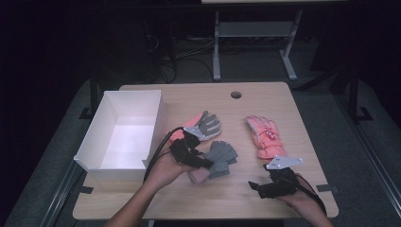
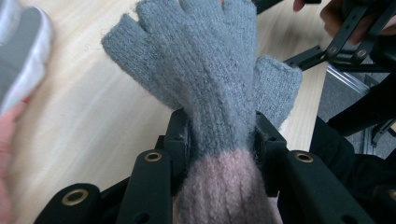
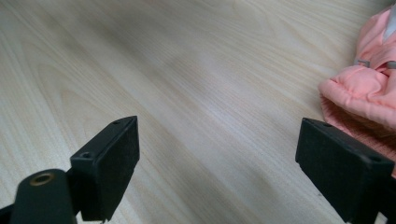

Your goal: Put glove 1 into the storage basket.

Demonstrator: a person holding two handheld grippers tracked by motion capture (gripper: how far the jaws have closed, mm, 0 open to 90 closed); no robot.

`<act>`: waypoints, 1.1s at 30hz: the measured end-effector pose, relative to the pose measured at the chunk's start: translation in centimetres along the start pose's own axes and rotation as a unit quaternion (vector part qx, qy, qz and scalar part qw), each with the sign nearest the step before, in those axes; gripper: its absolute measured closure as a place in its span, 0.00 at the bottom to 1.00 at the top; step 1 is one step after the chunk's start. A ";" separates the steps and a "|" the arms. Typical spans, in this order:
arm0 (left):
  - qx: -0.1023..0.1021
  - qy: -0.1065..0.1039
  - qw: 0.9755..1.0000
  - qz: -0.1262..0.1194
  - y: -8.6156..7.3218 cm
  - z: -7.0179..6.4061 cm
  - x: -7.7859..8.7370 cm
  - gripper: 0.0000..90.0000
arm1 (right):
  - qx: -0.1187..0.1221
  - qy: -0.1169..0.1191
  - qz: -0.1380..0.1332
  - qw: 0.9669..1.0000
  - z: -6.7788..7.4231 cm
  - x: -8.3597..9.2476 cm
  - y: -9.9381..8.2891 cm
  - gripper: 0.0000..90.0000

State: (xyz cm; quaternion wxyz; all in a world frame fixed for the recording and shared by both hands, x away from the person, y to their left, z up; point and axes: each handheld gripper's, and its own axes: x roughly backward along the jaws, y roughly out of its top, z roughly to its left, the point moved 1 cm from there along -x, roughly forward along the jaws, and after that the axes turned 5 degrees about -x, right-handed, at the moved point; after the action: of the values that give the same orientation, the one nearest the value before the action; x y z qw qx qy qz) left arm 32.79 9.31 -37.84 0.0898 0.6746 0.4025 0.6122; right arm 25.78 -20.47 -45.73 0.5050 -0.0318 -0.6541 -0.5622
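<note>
A grey knitted fingerless glove (image 1: 222, 158) with a pink cuff sits in my left gripper (image 1: 204, 163), just left of the table's middle. In the left gripper view the jaws of my left gripper (image 2: 222, 140) press on both sides of the glove (image 2: 210, 70) where grey meets pink. A pink glove with a grey palm (image 1: 204, 124) lies just behind it. A padded pink ski glove (image 1: 265, 137) lies to the right. Near the front right edge my right gripper (image 1: 255, 185) stands open over bare wood, its jaws (image 3: 219, 158) wide apart, with the ski glove's cuff (image 3: 369, 88) beside its right jaw.
An empty white box (image 1: 125, 132) stands at the table's left side, next to my left hand. The wooden table (image 1: 236, 198) has a cable hole (image 1: 236, 94) at the back. Beyond it stands a desk frame (image 1: 255, 42) on a dark floor.
</note>
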 end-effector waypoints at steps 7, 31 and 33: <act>0.000 0.018 1.000 -0.006 0.8 0.5 2.7 0.72 | 0.001 -0.001 0.003 1.000 0.1 -0.1 0.0 0.15; 0.045 0.086 0.994 -0.043 0.2 4.0 11.9 0.72 | 0.005 0.001 0.005 1.000 0.2 -0.3 -0.1 0.15; 0.049 0.092 0.993 -0.046 -0.1 4.4 12.7 0.72 | 0.005 0.001 0.007 1.000 0.2 -0.3 -0.1 0.15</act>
State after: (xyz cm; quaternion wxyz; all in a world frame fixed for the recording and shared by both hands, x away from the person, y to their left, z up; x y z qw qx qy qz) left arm 35.75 19.31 -29.36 0.0475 0.5994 0.4690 0.6469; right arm 25.73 -20.19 -45.99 0.5099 -0.0332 -0.6559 -0.5555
